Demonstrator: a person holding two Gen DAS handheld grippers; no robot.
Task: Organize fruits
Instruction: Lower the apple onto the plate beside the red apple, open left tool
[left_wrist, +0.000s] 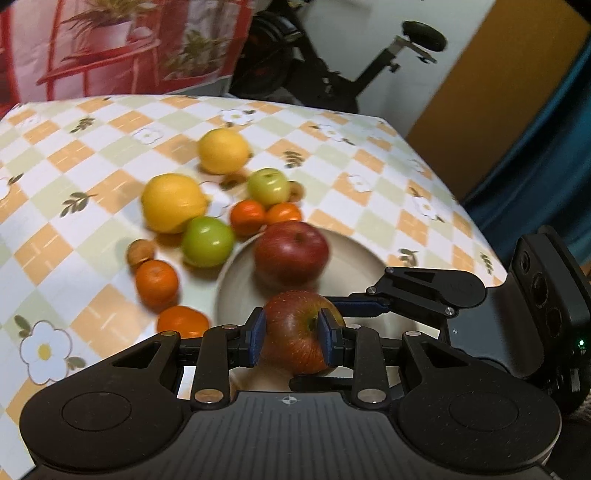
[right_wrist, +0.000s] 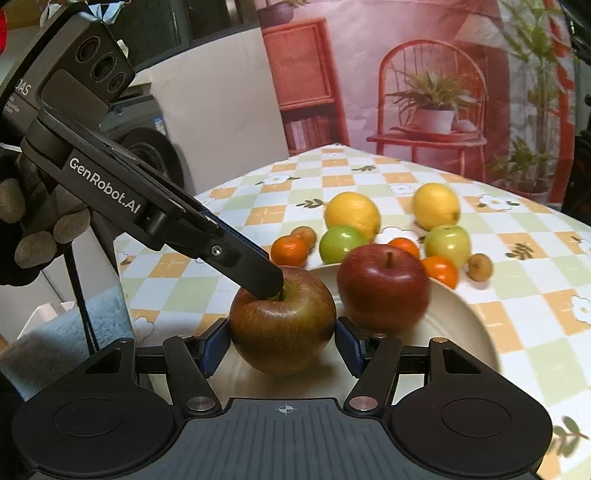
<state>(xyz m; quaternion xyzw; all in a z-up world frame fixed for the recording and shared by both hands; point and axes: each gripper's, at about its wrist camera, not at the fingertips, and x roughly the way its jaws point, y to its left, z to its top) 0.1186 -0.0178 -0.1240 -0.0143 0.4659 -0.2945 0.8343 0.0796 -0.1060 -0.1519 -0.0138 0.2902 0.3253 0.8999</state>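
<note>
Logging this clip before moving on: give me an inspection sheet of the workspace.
Surface: table under checkered floral tablecloth.
Job's things: red-green apple gripped; red apple on cream plate; on the cloth, two lemons, two green apples, four tangerines, two small brown fruits.
Clutter: nothing seen.
Grippers: left gripper shut on red-green apple; right gripper pads flank it, contact unclear.
Cables: black cable hanging off-table.
Surroundings: exercise bike, printed backdrop, washing machine.

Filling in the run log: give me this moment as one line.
left gripper: shut on red-green apple | right gripper: open around it | over cream round plate | dark red apple on plate
</note>
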